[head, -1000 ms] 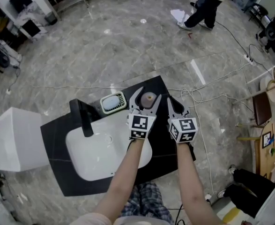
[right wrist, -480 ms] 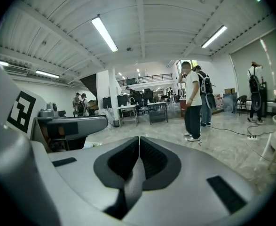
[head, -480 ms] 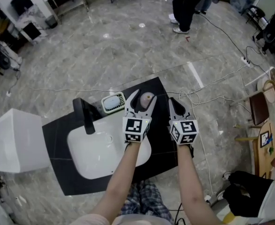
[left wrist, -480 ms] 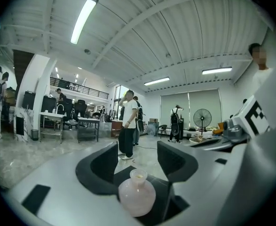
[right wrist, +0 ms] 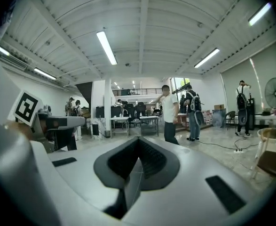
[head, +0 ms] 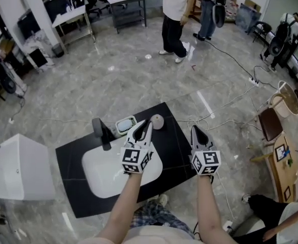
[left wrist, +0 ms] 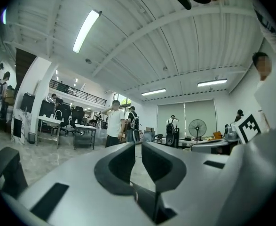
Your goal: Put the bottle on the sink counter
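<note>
The bottle [head: 157, 121], seen from above as a pale round top, stands on the black sink counter [head: 175, 147] behind the white basin [head: 105, 171]. My left gripper [head: 141, 130] hangs above the basin's far rim, just left of the bottle and apart from it. Its jaws have just been closing and now leave only a slim gap with nothing between them [left wrist: 138, 147]. My right gripper [head: 198, 134] hovers over the counter's right edge with its jaws shut and empty [right wrist: 138, 142]. Both gripper views look level across the room.
A black faucet [head: 102, 132] and a green-rimmed dish [head: 125, 126] sit at the counter's back. A white box [head: 18, 168] stands to the left. Cables [head: 225, 117] trail over the marble floor on the right. People [head: 175, 19] stand near tables at the far end.
The left jaws stood wide around the bottle; now they are drawn nearly together and off it. Both grippers have risen and pulled back, and the head view takes in more of the room.
</note>
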The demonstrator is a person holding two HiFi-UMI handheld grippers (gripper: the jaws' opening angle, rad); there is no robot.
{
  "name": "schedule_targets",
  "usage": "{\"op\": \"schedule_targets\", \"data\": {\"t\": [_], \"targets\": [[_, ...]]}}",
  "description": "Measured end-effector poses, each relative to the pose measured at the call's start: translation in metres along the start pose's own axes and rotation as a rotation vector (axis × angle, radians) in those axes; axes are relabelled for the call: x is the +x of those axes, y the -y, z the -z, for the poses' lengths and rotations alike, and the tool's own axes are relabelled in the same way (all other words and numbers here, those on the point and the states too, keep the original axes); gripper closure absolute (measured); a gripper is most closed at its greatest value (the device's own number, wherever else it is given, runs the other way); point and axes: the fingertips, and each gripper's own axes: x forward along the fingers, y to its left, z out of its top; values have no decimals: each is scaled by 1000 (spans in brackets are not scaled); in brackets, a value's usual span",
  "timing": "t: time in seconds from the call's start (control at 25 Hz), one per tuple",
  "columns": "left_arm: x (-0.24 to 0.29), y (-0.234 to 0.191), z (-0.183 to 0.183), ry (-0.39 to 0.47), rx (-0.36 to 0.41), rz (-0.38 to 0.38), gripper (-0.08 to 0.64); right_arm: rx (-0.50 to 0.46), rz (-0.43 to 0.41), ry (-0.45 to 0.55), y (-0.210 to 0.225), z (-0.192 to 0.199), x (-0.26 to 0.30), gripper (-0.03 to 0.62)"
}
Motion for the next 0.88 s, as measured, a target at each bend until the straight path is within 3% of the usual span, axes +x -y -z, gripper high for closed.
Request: {"op": "schedule_targets", "data": {"t": [0.2, 0.44, 0.88], "targets": [[-67, 37, -39, 44, 8, 21, 521, -12, 66, 67, 1, -32, -98, 577], [-137, 67, -60, 74, -10, 22, 532, -10, 142, 123, 2, -48, -195, 577], [-188, 64, -56, 62, -8, 8, 532, -17, 268, 153, 17, -51, -273, 577]]}}
